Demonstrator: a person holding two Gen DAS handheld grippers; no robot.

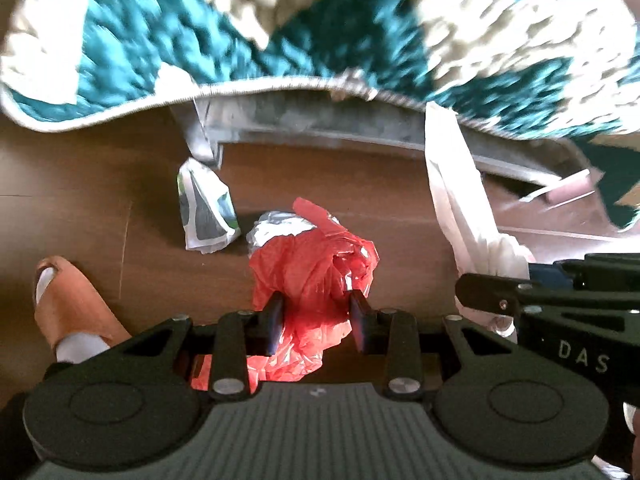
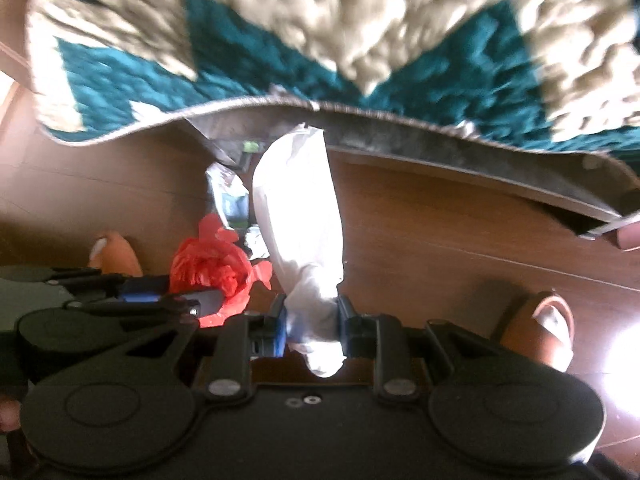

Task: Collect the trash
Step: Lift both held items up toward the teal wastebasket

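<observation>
My left gripper (image 1: 316, 312) is shut on a crumpled red plastic bag (image 1: 316, 264), held above the brown wooden floor. Just past the bag lies a silver foil ball (image 1: 276, 228), and a silver wrapper (image 1: 206, 210) lies left of it. My right gripper (image 2: 312, 320) is shut on a long white plastic bag (image 2: 298, 208) that hangs down from its pads. The white plastic bag (image 1: 460, 208) also shows at the right of the left wrist view, beside the right gripper's body. In the right wrist view the red plastic bag (image 2: 212, 268) and the left gripper (image 2: 216, 300) appear at the left.
A teal and cream shaggy rug (image 1: 320, 32) fills the upper part of both views, its edge lifted over a grey underside (image 1: 328, 116). A person's foot in a brown slipper (image 1: 68, 304) stands at the left; another brown slipper (image 2: 540, 328) is at the right.
</observation>
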